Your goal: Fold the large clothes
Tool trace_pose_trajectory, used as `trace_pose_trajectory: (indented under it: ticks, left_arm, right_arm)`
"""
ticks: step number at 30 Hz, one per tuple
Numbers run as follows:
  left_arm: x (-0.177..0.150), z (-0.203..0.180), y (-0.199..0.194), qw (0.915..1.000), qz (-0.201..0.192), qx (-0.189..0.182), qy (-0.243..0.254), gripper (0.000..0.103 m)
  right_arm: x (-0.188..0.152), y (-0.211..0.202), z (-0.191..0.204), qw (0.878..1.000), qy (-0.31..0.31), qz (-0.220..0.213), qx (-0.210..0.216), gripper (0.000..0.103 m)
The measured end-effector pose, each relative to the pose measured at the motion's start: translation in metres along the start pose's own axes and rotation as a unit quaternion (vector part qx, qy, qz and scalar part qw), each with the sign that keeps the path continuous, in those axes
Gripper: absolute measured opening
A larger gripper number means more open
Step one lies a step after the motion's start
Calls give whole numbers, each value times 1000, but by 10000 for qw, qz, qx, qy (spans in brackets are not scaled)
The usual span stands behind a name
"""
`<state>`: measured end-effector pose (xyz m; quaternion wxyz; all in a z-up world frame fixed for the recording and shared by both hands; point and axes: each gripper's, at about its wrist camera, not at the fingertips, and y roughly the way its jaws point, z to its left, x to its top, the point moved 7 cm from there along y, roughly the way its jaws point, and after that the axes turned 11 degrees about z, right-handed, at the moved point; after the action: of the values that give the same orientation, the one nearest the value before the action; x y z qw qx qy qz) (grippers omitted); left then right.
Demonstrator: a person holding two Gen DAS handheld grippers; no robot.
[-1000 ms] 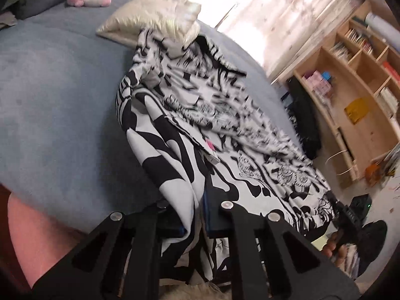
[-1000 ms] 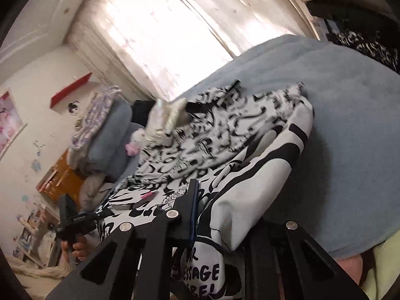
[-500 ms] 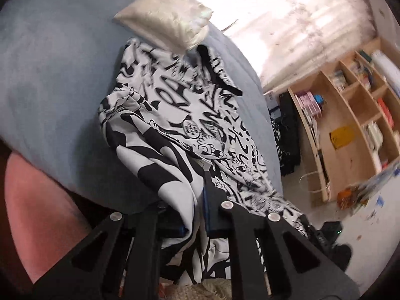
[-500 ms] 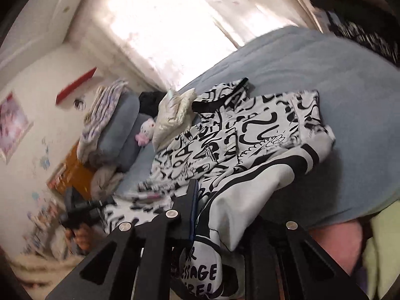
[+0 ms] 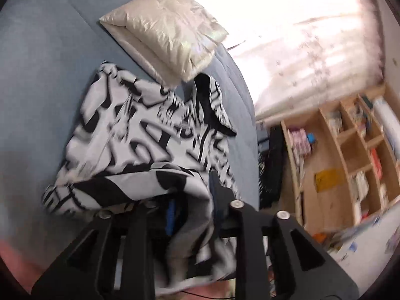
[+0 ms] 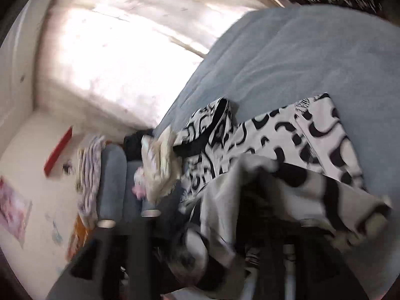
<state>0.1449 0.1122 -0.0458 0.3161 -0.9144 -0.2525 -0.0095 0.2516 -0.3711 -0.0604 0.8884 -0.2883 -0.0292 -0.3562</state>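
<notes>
On the grey bed (image 5: pixel 37 80), as caught by the left wrist camera, the black-and-white garment (image 5: pixel 140 135) is laid out with its near edge doubled back over itself, just below a shiny beige pillow (image 5: pixel 165 32) that touches its far end. The left gripper (image 5: pixel 192 210) has just been opening; a flap of the cloth is draped between its jaws, but the gap looks wider than the fabric, so it's read as let go rather than pinched. So one fold seems to be pretty much delivered here.

From the right wrist camera, things are blurrier. The same garment (image 6: pixel 300 135) is spread flat further up the bed (image 6: pixel 287 50), with a loose grey-white fold bunched up close to the lens. The right gripper (image 6: pixel 207 215) has also just been opening, and its jaws are spread wide with cloth hanging between them, not clamped.

Judging by that, a first lengthwise fold is done-ish. Smoothing is still needed, and more folds are likely left before it's compact.
</notes>
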Motion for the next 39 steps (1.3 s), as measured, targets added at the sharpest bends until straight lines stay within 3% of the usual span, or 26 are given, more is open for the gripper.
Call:
trace_pose_trajectory:
  ticks: [2,5,8,11,13,17,22,28,31,32,33,34,36,37,39]
  left_arm:
    - [31,-1,13,9998,-69,-52,-199,38]
    - [63,-3,19,9988,-416,-65,-253,58]
    - [83,-2,21,9972,-700,249,2,69]
    - [95,9,33,9927,-562,976,433,69]
    - [100,21,48,9829,-393,1588,847,69]
    - [101,42,77,9608,11,2328,1505,69]
    - [108,58,114,9327,408,2915,2083,69]
    - [123,62,151,9188,736,3147,2264,68]
    - [126,55,172,9107,849,3215,2453,63]
    - [126,51,180,9050,879,3277,2568,57]
    - [125,47,190,8979,893,3381,2672,44]
    - [125,45,197,8872,893,3565,2789,35]
    - [121,41,211,8679,912,3836,3023,5]
    - [119,38,214,8603,802,3968,3099,4]
    - [118,27,211,8524,442,4099,3216,0]
  right_arm:
    - [25,18,3,9998,125,-122,73,86]
    - [52,43,11,9999,-32,-104,-18,86]
    - [55,53,10,9987,-349,-88,-355,87]
    - [60,66,-3,9923,-781,-52,-962,87]
    - [71,77,-17,9826,-1083,-28,-1509,87]
    - [90,104,-40,9573,-1674,248,-2343,87]
    - [108,153,-62,9394,-2085,717,-2625,87]
    - [113,205,-90,9313,-2117,1089,-2758,87]
    - [121,239,-102,9329,-2044,1221,-2702,72]
    - [122,247,-104,9308,-2072,1229,-2749,62]
    - [121,255,-105,9258,-2177,1245,-2828,48]
    - [120,264,-105,9229,-2259,1242,-2860,39]
    - [119,269,-102,9177,-2389,1092,-2981,22]
    - [119,266,-99,9151,-2458,941,-3054,14]
    - [125,252,-85,9203,-2503,499,-2965,11]
